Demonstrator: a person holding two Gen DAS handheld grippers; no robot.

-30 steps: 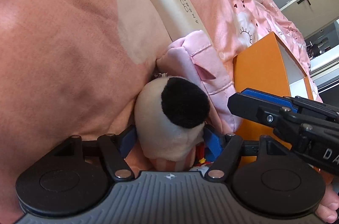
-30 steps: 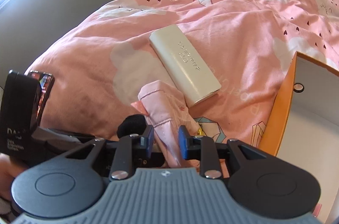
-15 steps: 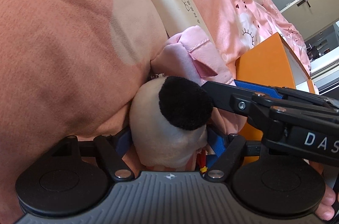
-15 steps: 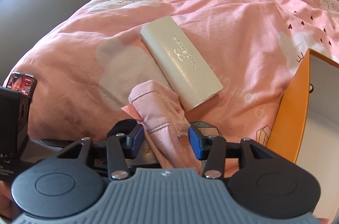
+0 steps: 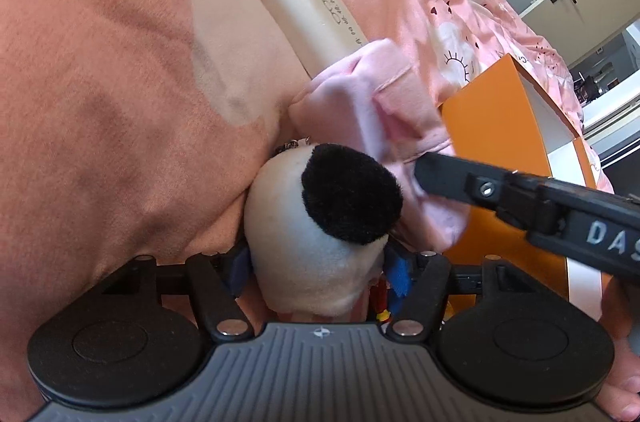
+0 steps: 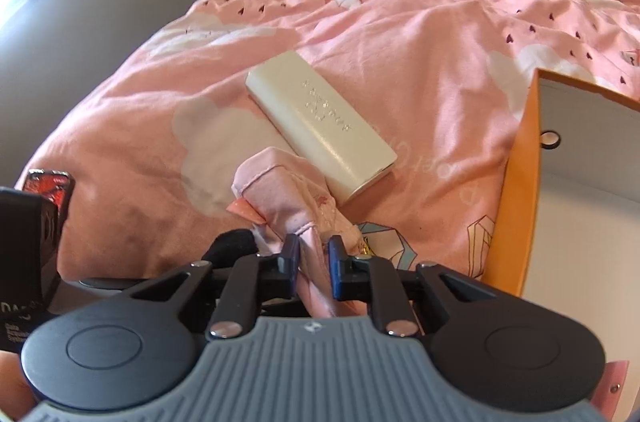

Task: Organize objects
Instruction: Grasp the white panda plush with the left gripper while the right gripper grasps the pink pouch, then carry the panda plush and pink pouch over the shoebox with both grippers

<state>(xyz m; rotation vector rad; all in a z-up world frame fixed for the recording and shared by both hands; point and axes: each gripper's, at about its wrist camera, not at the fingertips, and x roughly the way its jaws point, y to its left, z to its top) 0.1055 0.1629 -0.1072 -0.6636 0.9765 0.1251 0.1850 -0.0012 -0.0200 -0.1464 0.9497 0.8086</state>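
Both tongs are gripping: left tongs (image 5: 320,262) clasping the cream-and-black plush toy (image 5: 320,246), right tongs (image 6: 313,268) pinching the pale pink fabric pouch (image 6: 288,198), needing steady, matched lifting toward the orange cardboard box (image 6: 516,190).

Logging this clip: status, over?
Left gripper shut on plush toy. Right gripper shut on pink pouch. Cream case beside; orange box right.

The left hand-held gripper (image 5: 318,264) clamps a cream plush toy (image 5: 316,242) with a black ear, beside pink cloth (image 5: 380,110).
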